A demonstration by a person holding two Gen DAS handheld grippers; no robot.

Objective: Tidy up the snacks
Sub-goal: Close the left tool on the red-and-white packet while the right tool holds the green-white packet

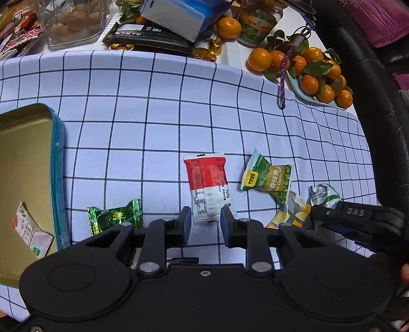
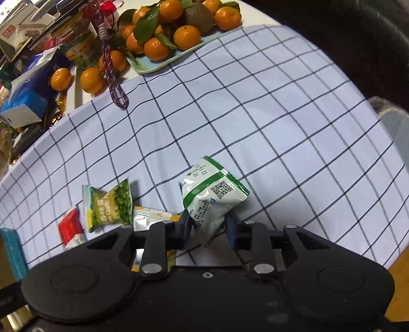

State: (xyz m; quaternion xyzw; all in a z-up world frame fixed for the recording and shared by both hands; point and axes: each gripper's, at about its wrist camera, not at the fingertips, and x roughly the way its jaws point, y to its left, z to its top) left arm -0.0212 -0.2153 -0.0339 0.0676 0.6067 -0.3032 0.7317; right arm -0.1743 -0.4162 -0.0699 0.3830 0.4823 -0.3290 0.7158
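Checked blue-and-white cloth (image 1: pixel 158 107) covers the desk, and both grippers work near its front edge. Nearest, the left gripper (image 1: pixel 205 224) has its jaws parted a little wider than the red-and-white rectangular snack packet (image 1: pixel 208 186), whose near end lies between the fingertips; whether the pads touch it cannot be told. Left of that packet lies a shiny green foil candy wrapper (image 1: pixel 115 215), and at the cloth's left edge stands an open teal tin with a gold interior (image 1: pixel 57 163), holding a pink-and-white snack packet (image 1: pixel 32 231). To the right sits a green garlic-pea packet (image 1: pixel 268 180), with a yellow-and-silver sachet (image 1: pixel 290 213) just beside it. The right gripper (image 2: pixel 208 226) is closed on the lower end of a white-and-green foil packet with a QR code (image 2: pixel 213 198), which rises tilted above the cloth. Farther back, near the far right corner, a pale blue plate (image 2: pixel 153 65) carries leafy mandarins (image 2: pixel 185 37), with a purple braided cord (image 1: pixel 283 79) trailing onto the cloth. Along the far edge stand a clear plastic jar of biscuits (image 1: pixel 74 23) and a green-labelled jar (image 1: pixel 257 25).
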